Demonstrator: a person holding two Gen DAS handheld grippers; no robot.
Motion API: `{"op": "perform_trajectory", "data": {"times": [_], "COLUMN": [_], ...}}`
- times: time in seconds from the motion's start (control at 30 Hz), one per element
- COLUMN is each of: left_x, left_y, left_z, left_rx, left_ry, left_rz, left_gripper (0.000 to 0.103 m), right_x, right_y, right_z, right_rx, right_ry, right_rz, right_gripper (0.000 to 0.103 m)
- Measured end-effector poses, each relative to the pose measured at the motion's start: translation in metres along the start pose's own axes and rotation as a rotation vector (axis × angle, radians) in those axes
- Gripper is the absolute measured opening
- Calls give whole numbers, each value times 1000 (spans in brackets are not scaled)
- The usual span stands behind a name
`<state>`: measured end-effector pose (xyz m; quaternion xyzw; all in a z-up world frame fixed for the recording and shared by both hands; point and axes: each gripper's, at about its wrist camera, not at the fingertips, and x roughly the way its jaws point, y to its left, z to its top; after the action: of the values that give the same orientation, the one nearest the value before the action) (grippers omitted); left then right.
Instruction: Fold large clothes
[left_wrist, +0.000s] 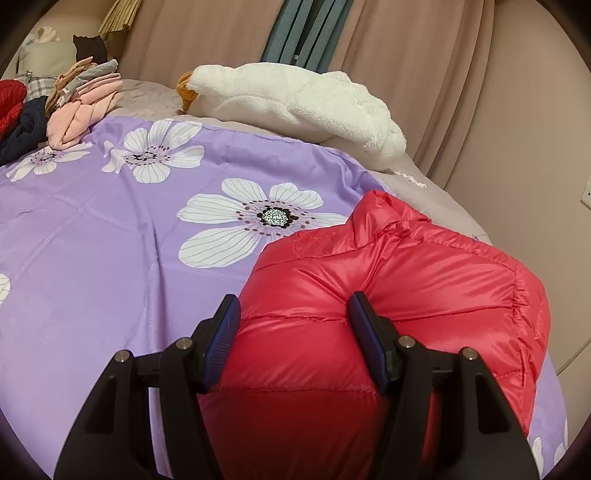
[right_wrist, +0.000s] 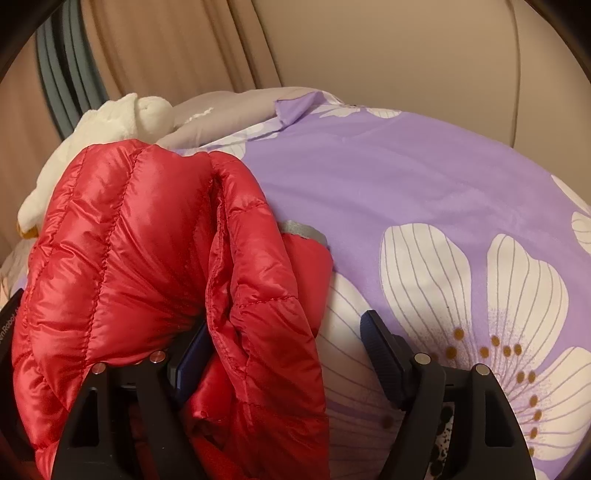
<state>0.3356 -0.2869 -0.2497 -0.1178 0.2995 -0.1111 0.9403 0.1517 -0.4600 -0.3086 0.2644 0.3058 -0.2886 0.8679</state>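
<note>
A glossy red quilted down jacket (left_wrist: 406, 280) lies bunched on the purple flowered bedspread (left_wrist: 110, 229). My left gripper (left_wrist: 295, 314) is closed on a puffy fold of it: the padding fills the gap and the right pad dents it. In the right wrist view the same jacket (right_wrist: 129, 240) drapes over and hides most of the left finger of my right gripper (right_wrist: 286, 325). A fold hangs beside that finger's pad. The right finger (right_wrist: 380, 347) stands clear over the bedspread (right_wrist: 406, 177), so these jaws are open.
A white fleecy plush item (left_wrist: 295, 99) lies at the bed's far edge, also seen as white plush (right_wrist: 110, 122). A pile of pink, grey, navy and red clothes (left_wrist: 74, 103) sits at the far left. Beige curtains (left_wrist: 406, 55) and a wall close in behind.
</note>
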Motion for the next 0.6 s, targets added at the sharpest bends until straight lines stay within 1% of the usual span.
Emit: {"op": "perform_trajectory", "data": {"times": [0.27,0.47,0.53,0.6], "left_x": [0,0,0,-1], "left_y": [4,22,24,22], "left_z": [1,-1,-2,-2], "left_rx": [-30,-114,-131,-123], "left_ry": [5,46,53,49], "left_rz": [-36,-83,-98,-89], "left_gripper": [63,74,74,74], "right_x": [0,0,1,2], "right_y": [0,-1,-1,-2], "right_z": [-1,-1,-1,-1], "right_rx": [7,17,18,19], "right_ry": [-2,-3,-4,-3], "right_rz": [-1,9,11,12], "right_gripper": [77,78,79,79]}}
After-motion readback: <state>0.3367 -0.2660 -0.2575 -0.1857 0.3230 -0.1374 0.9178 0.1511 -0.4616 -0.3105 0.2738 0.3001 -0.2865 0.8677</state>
